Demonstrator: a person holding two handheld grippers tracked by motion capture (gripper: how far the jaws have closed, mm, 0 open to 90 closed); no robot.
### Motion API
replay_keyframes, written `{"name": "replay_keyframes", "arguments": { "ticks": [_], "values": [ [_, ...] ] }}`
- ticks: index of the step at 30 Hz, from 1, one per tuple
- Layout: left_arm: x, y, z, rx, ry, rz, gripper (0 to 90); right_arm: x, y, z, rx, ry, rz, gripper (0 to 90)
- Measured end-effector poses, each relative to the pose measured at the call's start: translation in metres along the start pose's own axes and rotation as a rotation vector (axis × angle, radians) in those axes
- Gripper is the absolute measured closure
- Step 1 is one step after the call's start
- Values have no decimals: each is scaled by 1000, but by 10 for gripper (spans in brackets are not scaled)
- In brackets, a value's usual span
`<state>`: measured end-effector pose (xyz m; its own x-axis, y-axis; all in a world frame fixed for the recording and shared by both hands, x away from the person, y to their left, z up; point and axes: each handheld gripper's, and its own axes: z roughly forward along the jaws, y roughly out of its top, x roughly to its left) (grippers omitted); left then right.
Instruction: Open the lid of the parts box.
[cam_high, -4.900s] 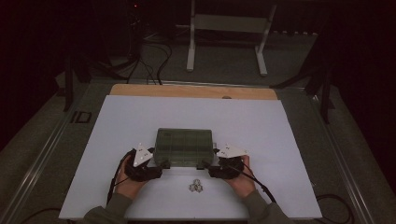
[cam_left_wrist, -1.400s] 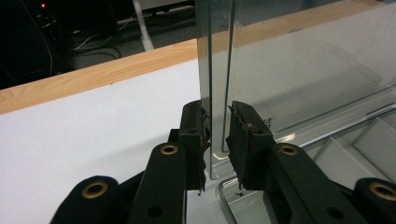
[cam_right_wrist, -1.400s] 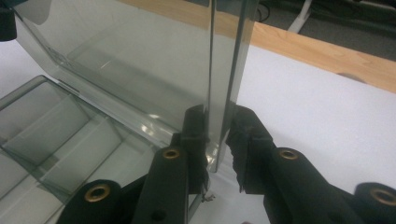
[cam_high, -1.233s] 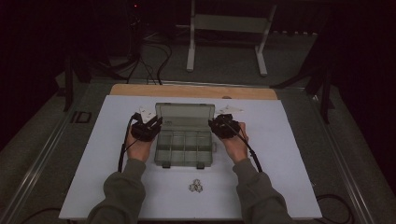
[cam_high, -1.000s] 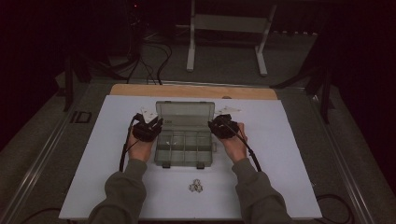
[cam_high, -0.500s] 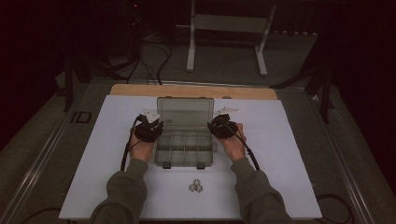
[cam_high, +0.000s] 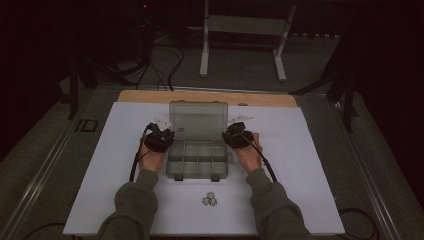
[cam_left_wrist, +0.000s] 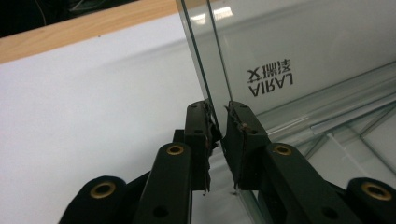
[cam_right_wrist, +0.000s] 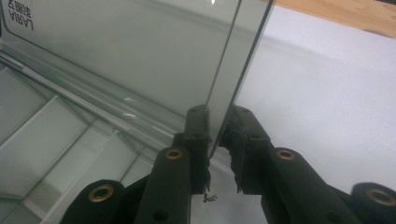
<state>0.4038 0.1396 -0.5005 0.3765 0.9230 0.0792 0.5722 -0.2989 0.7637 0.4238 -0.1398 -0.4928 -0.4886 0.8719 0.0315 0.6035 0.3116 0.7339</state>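
The high view looks forward and down from above the person's side, far enough to take in the whole white mat (cam_high: 310, 150). Each gripper view looks along its own jaws at very close range (one per side edge) at the clear lid (cam_left_wrist: 299, 42), which all three views share.

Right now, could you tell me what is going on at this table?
A person is opening a clear compartment box on the white mat. The left gripper and the right gripper each pinch a side edge of the lid, which stands raised behind the tray. The left jaws have just been closing on that edge. A few small parts lie on the mat in front of the box.
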Motion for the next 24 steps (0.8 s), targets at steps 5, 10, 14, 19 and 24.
{"name": "replay_keyframes", "arguments": {
  "ticks": [5,10,14,19,24],
  "values": [
    [-1,0,2,2,1,-4,794,-1,-1,1,5,-6,6,776],
    [-2,0,3,3,4,-7,792,-3,0,1,3,-3,12,775],
    [-2,1,3,3,7,-9,788,-3,1,1,-1,-3,10,775],
    [-2,1,3,3,11,-17,782,-4,3,3,-1,-6,6,776],
    [-2,1,3,2,4,-16,764,-3,3,3,-5,-7,6,769]
  ]
}}
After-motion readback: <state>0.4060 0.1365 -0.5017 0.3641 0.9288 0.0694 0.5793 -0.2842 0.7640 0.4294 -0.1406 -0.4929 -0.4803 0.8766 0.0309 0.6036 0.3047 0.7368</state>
